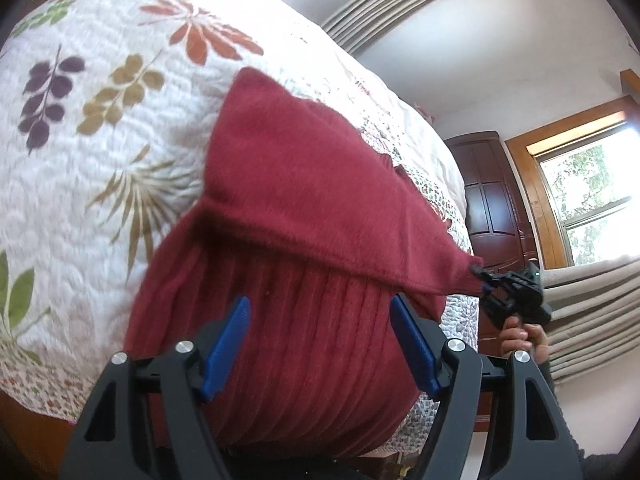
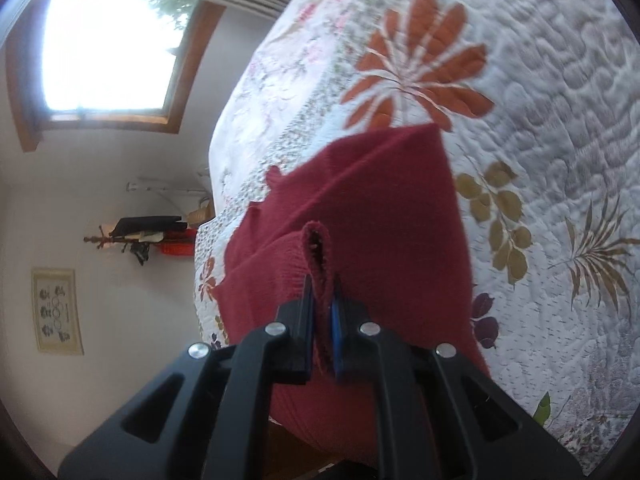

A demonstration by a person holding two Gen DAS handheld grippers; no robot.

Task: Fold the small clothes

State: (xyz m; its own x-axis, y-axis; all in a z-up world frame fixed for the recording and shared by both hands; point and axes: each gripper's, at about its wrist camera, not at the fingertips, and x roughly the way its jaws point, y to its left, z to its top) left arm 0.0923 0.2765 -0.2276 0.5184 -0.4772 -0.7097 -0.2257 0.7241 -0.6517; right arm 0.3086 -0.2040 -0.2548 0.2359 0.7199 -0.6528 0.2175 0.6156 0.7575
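White-walled, the bedroom has wood-framed windows, pleated curtains and a dark wooden door. Filling most of both views is a bed under a quilted white bedspread printed with orange, purple and olive leaves.

On that bedspread lies a dark red knit garment, partly folded over itself. In the left wrist view its smooth upper layer runs from about 12 o'clock down to a corner at 3 o'clock, and a ribbed part lies below it toward 6 o'clock.

Spread wide, the left tongs hover with their blue pads either side of the ribbed cloth; neither pad is seen to grip it.

Pressed together, the right tongs pinch a hemmed edge of the garment, which stands up in a narrow loop between the jaws. From the left wrist view these tongs appear at 3 o'clock, held by a hand, pulling the garment's corner taut off the bed's edge.

Across the room, at 9 o'clock in the right wrist view, a coat rack and a framed picture hang on the wall.
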